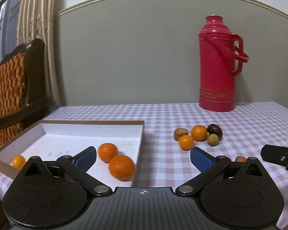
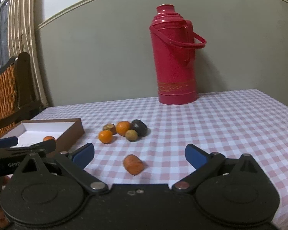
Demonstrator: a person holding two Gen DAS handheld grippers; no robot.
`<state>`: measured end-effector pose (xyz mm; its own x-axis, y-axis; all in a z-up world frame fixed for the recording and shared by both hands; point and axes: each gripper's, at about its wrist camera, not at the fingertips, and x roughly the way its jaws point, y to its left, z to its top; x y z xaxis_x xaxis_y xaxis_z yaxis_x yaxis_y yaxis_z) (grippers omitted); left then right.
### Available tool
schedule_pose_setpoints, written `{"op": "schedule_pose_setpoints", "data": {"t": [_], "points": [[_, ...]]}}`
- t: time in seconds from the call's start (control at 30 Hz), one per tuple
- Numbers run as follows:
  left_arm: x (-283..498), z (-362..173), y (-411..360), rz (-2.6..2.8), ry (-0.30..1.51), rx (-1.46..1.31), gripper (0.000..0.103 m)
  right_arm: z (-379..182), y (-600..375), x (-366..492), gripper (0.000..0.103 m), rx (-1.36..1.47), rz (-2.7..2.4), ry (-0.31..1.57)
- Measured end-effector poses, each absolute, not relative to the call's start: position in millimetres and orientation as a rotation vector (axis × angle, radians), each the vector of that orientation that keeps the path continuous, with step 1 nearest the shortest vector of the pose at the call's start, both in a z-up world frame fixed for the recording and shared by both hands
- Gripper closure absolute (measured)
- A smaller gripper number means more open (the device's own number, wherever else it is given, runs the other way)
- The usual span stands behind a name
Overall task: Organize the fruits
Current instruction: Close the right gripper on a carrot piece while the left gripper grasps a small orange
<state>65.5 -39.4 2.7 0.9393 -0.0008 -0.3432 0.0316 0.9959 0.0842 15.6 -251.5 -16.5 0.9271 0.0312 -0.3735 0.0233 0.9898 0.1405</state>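
A shallow brown box [image 1: 141, 134] with a white inside sits at the left of the checked table. It holds two large oranges [image 1: 107, 152] [image 1: 121, 167] and a small one [image 1: 18, 161]. My left gripper [image 1: 144, 159] hangs open over the box's right wall, gripping nothing. A cluster on the cloth has two oranges [image 2: 123, 127] [image 2: 105, 136], a brown fruit [image 2: 109, 127], a dark one [image 2: 139, 127] and a tan one [image 2: 131, 134]. A stubby orange piece [image 2: 134, 164] lies on the cloth between the fingers of my open right gripper [image 2: 140, 154]; the pads are well clear of it.
A tall red thermos [image 2: 174, 57] stands at the back of the table against the grey wall. A wicker-backed wooden chair [image 1: 7, 88] is off the table's left edge. The left gripper [image 2: 27, 143] shows at the left of the right wrist view.
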Motion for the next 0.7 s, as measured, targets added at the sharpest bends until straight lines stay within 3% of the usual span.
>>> {"op": "schedule_pose_setpoints", "data": {"t": [0.23, 0.7], "points": [[70, 0, -50, -0.037, 0.356, 0.094, 0.000, -23, -256, 21, 0.026, 0.156, 0.001, 0.422], [78, -2, -54, -0.024, 0.359, 0.125, 0.000, -33, -255, 37, 0.040, 0.194, 0.021, 0.462]]}}
